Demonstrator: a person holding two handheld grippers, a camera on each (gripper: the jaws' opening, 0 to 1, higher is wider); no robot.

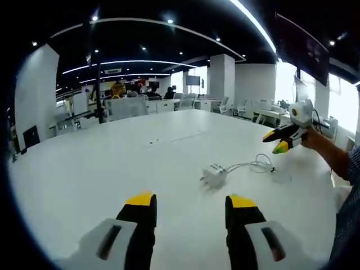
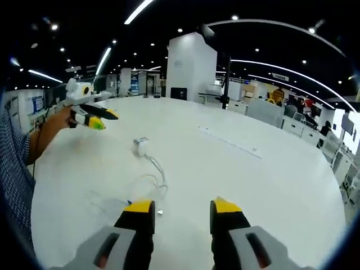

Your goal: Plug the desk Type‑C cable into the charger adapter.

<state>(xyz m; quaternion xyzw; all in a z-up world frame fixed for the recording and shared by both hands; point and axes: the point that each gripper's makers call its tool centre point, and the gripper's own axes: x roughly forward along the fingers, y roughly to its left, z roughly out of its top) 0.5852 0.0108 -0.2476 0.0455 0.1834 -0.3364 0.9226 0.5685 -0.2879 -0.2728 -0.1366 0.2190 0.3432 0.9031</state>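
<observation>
A: Nearest the lens in the left gripper view, the left gripper [image 1: 191, 205] stands with its yellow-tipped jaws spread wide, nothing between them, over the white table [image 1: 84, 169]. What lies ahead of it?

B: The charger adapter [image 1: 214, 175], a small white block resting on the table just beyond the jaws and a little to their right. The Type-C cable [image 1: 256, 165] trails away from it in a loose coil, toward the right gripper [image 1: 279, 140], which hangs above the table with its jaws apart and empty.

A: And from the other side?

B: In the right gripper view, the right gripper [image 2: 184, 207] also shows jaws wide and empty. The cable [image 2: 159, 179] loops just before its left jaw and runs forward to the adapter [image 2: 140, 147], so the cable's long line points almost straight away from the tongs. The right hand looks nearer the cable's loose end, the left nearer the adapter.

A: Anything unclear?

B: Whether the cable is already seated in the adapter is too small to tell; the plug end near the jaw is tiny. Beyond, desks and seated people blur.
</observation>
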